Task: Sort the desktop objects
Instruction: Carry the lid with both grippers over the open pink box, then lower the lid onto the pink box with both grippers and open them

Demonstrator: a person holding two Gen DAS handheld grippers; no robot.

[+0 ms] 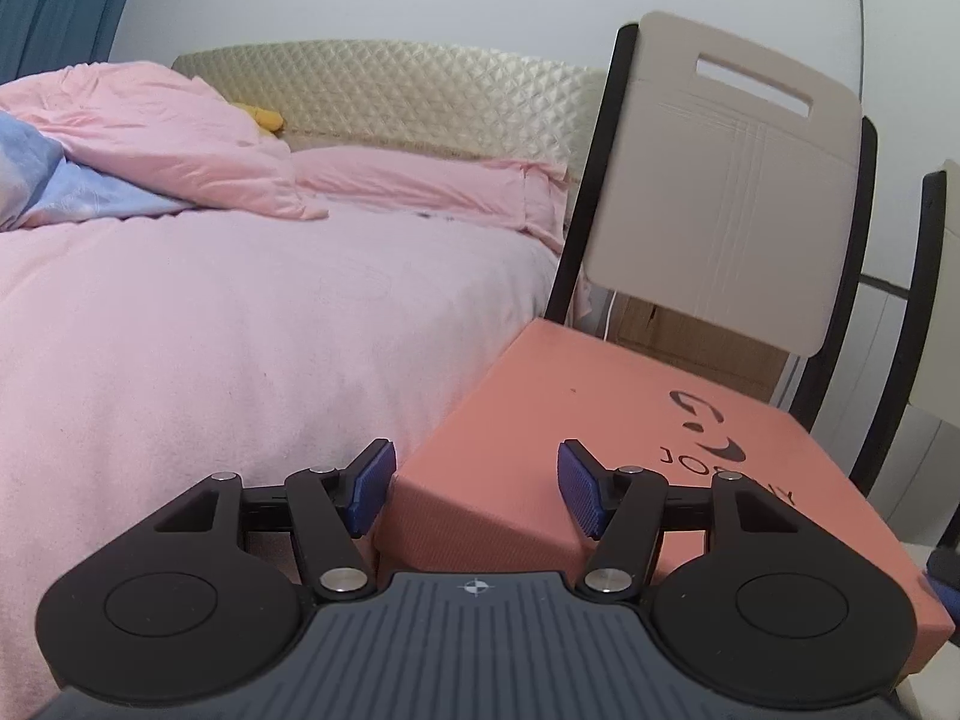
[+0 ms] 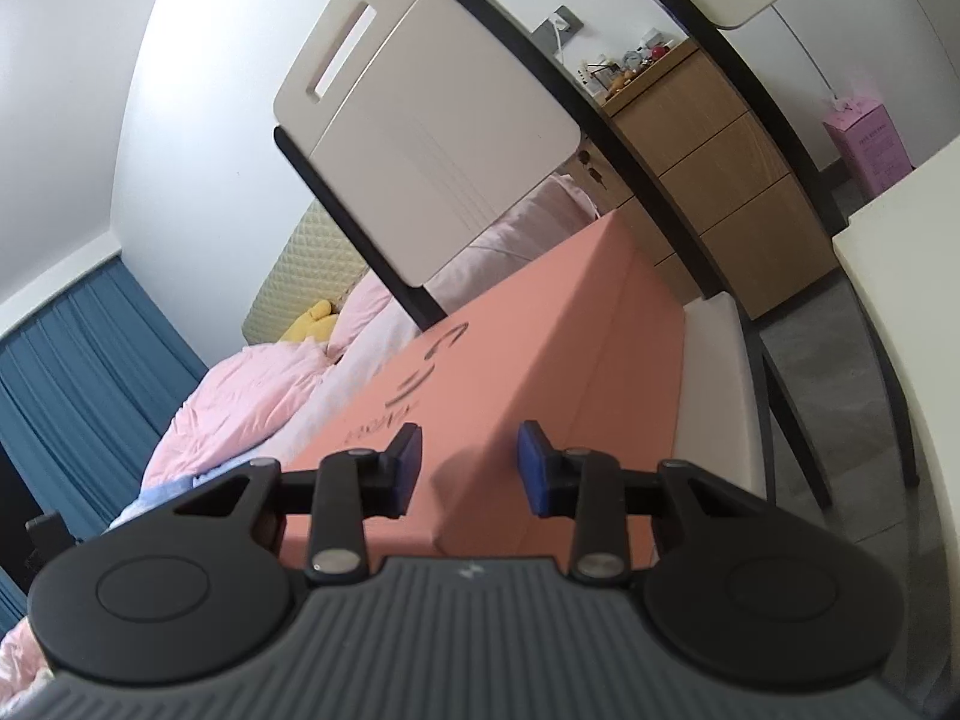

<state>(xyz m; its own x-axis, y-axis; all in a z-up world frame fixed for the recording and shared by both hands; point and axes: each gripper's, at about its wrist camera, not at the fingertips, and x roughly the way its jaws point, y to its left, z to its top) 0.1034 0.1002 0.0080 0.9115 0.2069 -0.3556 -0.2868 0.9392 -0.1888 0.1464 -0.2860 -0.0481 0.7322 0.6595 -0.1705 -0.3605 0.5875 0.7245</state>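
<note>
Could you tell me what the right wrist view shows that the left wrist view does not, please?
Only the right wrist view shows the wooden drawer unit with small items on top, a pink carton by the wall, the wall socket, a white table edge and the right claw straddling the box's edge. Only the left wrist view shows the blue quilt patch and the left claw astride the box's near corner. Both share the salmon box on the chair seat, the chair back, the pink bed, the quilted headboard, a yellow toy and the blue curtain.
</note>
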